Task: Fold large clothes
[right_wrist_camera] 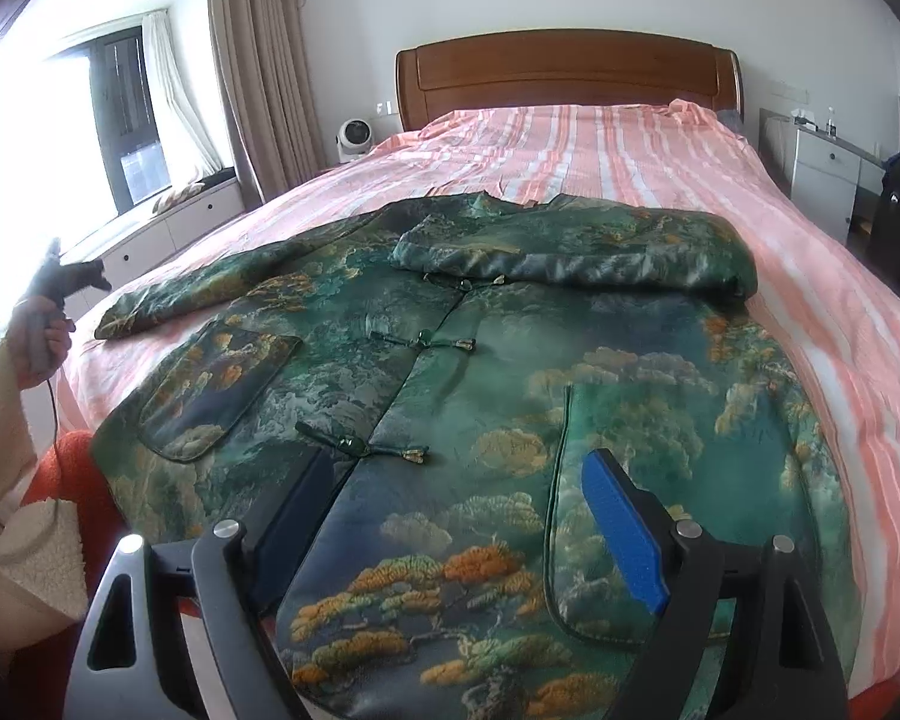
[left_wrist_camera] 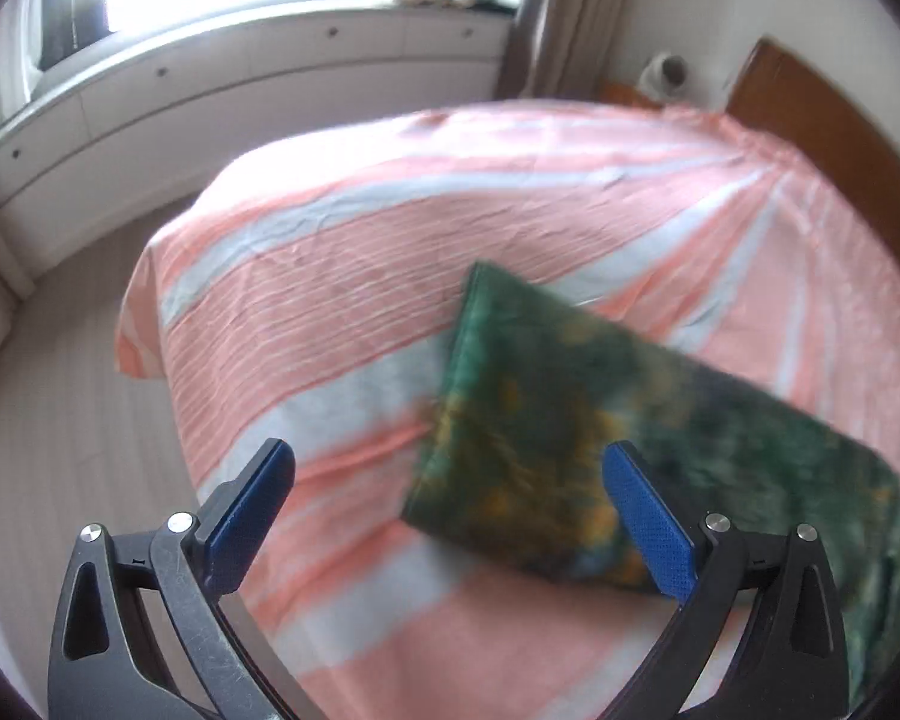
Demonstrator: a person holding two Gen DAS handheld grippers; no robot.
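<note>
A green brocade jacket (right_wrist_camera: 450, 372) with orange tree patterns lies front-up on the pink striped bed (right_wrist_camera: 600, 138). Its right sleeve (right_wrist_camera: 576, 255) is folded across the chest; its left sleeve (right_wrist_camera: 210, 288) stretches out flat to the left. My right gripper (right_wrist_camera: 459, 492) is open and empty, hovering over the jacket's lower hem. My left gripper (left_wrist_camera: 447, 498) is open and empty above the bed, just short of the left sleeve's cuff end (left_wrist_camera: 570, 420). It also shows in the right wrist view (right_wrist_camera: 69, 276), held in a hand left of the bed.
A wooden headboard (right_wrist_camera: 570, 72) stands at the far end. A white window-seat cabinet (left_wrist_camera: 240, 78) runs along the left wall, with floor (left_wrist_camera: 60, 420) between it and the bed. A small fan (right_wrist_camera: 354, 138) and a white nightstand (right_wrist_camera: 822, 174) flank the bed.
</note>
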